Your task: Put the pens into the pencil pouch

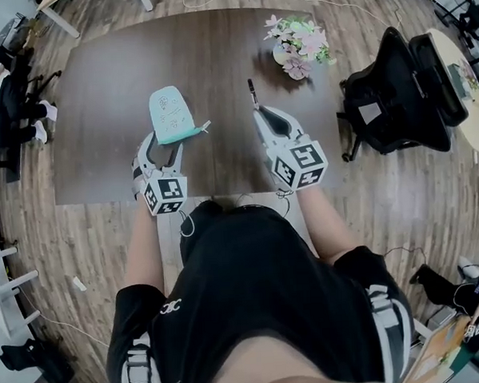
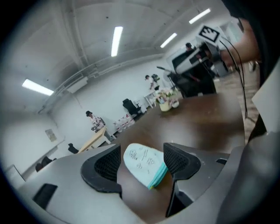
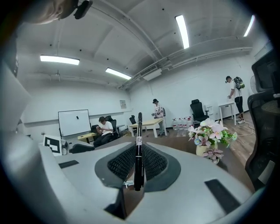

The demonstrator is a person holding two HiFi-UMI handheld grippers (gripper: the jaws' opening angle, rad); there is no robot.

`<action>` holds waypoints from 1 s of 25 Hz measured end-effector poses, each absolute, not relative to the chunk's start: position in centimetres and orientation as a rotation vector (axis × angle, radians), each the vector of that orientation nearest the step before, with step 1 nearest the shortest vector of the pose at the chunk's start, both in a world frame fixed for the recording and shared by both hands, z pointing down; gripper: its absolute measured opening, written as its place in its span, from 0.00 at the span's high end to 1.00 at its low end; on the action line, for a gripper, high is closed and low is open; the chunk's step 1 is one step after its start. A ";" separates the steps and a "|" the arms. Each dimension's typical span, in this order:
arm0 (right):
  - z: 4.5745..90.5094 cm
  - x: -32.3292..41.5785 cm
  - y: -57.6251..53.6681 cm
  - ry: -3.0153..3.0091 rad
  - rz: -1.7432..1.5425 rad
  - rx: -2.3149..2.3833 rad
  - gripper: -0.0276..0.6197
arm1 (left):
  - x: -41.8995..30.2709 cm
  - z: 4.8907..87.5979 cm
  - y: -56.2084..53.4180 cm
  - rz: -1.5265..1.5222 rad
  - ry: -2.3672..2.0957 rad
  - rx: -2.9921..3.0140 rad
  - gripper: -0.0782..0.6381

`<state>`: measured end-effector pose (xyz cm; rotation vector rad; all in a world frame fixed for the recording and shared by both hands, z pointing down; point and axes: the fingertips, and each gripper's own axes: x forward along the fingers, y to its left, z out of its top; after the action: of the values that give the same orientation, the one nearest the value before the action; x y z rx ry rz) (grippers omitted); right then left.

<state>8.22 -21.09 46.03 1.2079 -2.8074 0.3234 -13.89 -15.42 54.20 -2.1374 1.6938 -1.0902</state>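
Left gripper [image 1: 164,146]: jaws wide apart, gripping nothing. The pencil pouch [image 2: 141,161] lies on the table [image 1: 106,89] between the pads, extending ahead. Right gripper [image 1: 269,121]: jaws closed on a black pen [image 3: 139,140], which projects forward beyond the fingertips.

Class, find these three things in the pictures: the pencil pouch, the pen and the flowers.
pencil pouch [image 1: 170,112]: head view, middle of its pale green face.
pen [image 3: 139,151]: right gripper view, middle of its black barrel.
flowers [image 1: 300,39]: head view, on the pink blooms.
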 end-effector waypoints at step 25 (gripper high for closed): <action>48.8 2.1 -20.5 -2.673 0.359 1.270 0.89 | -19.7 67.8 -17.8 -1.620 1.190 -2.222 0.86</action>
<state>2.08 -20.55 48.80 1.2705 -2.6733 0.3591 -19.69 -17.85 67.85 -2.2223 1.1902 -1.6201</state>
